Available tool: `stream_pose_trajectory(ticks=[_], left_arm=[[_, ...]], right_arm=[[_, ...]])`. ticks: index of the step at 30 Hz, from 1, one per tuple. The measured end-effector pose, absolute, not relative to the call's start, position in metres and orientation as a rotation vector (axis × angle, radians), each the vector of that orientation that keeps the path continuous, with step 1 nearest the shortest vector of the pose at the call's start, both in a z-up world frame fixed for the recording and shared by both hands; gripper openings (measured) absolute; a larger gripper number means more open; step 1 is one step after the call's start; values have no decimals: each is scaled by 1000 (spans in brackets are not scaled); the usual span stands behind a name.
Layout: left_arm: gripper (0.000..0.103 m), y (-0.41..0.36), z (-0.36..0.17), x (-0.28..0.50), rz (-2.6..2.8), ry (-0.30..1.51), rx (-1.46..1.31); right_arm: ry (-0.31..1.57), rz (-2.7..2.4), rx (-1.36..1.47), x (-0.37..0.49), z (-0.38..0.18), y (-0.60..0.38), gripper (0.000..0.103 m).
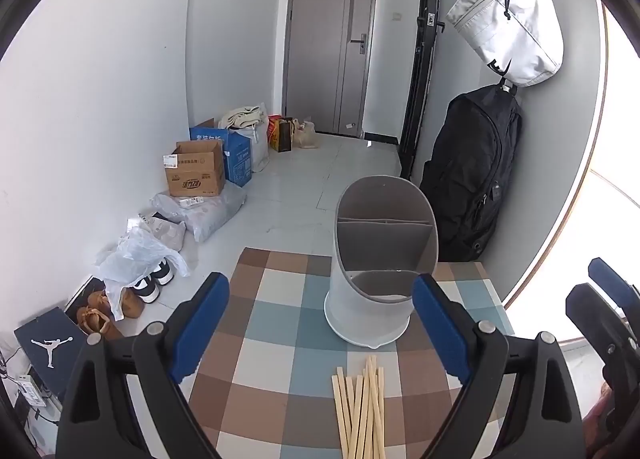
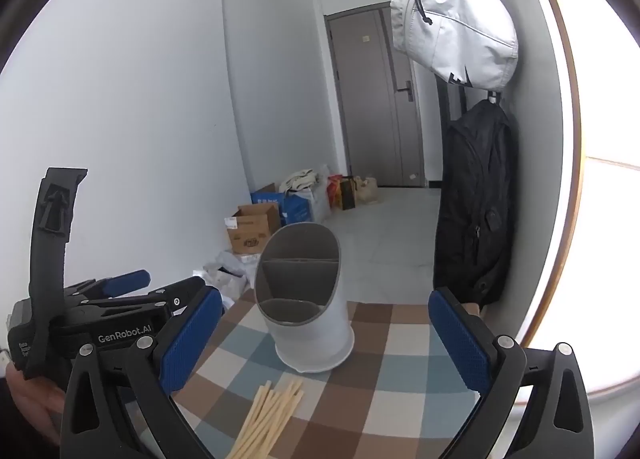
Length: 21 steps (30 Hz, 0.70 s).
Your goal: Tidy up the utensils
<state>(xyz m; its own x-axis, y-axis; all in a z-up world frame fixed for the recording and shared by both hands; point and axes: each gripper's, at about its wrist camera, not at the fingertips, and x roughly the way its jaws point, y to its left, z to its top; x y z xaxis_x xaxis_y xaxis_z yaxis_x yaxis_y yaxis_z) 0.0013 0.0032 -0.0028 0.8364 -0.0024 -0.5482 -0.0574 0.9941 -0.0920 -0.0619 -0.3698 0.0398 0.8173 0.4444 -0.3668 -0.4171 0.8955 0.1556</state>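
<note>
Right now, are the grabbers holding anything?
No. The left gripper and right gripper are both open and empty. The chopsticks lie loose on the table.

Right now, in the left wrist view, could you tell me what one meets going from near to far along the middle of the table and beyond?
Chopsticks → utensil holder → floor → door.

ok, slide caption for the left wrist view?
Open left gripper above a pile of chopsticks, facing an empty utensil holder on the checkered tablecloth.
</note>
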Motion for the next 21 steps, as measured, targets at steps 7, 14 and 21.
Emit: stream_pose_trajectory(ticks=[7, 14, 21], left_arm=[[90, 6, -3, 2, 34, 575, -117], [90, 4, -3, 2, 33, 573, -115], [90, 3, -6, 3, 33, 595, -117]], right_arm=[[401, 455, 75, -62, 42, -371, 103], [408, 452, 92, -61, 41, -374, 103], [414, 444, 108, -58, 42, -377, 103]])
